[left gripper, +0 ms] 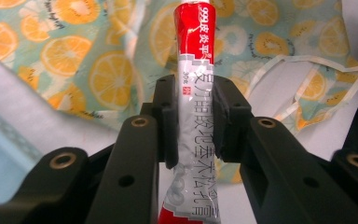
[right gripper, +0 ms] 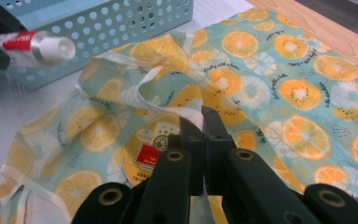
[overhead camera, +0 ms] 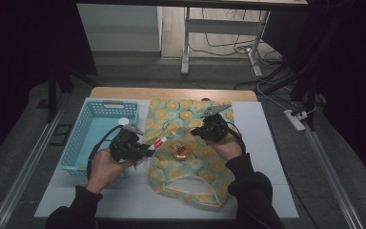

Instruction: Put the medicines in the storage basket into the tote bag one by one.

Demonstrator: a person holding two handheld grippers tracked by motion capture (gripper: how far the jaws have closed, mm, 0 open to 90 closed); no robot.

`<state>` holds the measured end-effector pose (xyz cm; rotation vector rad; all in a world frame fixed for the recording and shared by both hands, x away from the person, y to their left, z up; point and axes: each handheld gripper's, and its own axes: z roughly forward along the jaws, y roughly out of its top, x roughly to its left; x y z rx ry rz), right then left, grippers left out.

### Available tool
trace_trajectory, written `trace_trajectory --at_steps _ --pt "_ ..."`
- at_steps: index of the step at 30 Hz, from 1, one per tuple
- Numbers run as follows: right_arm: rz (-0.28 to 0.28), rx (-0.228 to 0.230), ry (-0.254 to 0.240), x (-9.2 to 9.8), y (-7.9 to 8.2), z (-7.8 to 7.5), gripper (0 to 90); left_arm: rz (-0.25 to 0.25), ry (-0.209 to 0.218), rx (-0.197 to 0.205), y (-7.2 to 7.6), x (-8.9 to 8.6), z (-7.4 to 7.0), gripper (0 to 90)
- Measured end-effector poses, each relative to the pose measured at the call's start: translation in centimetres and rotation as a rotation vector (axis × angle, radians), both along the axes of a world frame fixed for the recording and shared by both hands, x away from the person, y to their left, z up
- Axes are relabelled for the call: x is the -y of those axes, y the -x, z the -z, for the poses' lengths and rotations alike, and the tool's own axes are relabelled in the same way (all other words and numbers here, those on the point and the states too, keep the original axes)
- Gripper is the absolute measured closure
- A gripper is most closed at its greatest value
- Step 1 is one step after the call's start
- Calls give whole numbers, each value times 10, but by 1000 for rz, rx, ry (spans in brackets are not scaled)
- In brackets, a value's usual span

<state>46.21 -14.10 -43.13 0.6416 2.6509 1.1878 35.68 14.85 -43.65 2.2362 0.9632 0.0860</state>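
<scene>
We see a wooden table (overhead camera: 171,93) covered for the most part by a white board (overhead camera: 262,143). On the board lies a cloth bag (overhead camera: 190,167) with a print of orange and kiwi slices on a light green ground, and its pale handles lie at the near edge. A light blue plastic basket (overhead camera: 83,138) with many small holes stands to the left of the bag, just beside it. On the bag rests a small round tin (overhead camera: 181,151) with a yellow and red label.

The left gripper (overhead camera: 145,149) holds a tube (left gripper: 193,116), red at the ends and silver in the middle with printed characters. The two black jaws press on its middle part from both sides. In the high view the tube sticks out over the left edge of the bag, between the basket and the round tin. In the right gripper view its white cap (right gripper: 58,46) points toward us, in front of the basket wall.

The right gripper (overhead camera: 198,131) has its jaws pressed together on a fold of the bag near its pale handle strap (right gripper: 168,100), close beside the tin.

Around the table the room is dark. The floor is grey, a metal rail (overhead camera: 24,171) runs along each side, and behind the table stand a white desk frame (overhead camera: 186,43), loose cables and a power strip (overhead camera: 295,119).
</scene>
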Motion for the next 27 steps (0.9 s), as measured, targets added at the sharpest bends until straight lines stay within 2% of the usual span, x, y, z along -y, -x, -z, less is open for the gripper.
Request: trace_trajectory --at_steps 5,16,22,27 --pt "-1 2 -2 0 0 0 899 28 3 -5 -2 13 3 737" --pt "1 4 -7 0 0 -1 899 83 -11 -28 -13 49 18 737" --pt "1 4 -8 0 0 -1 899 85 -15 -43 -23 63 29 736" --pt "1 6 -8 0 0 -2 899 82 -25 -39 -31 73 36 736"
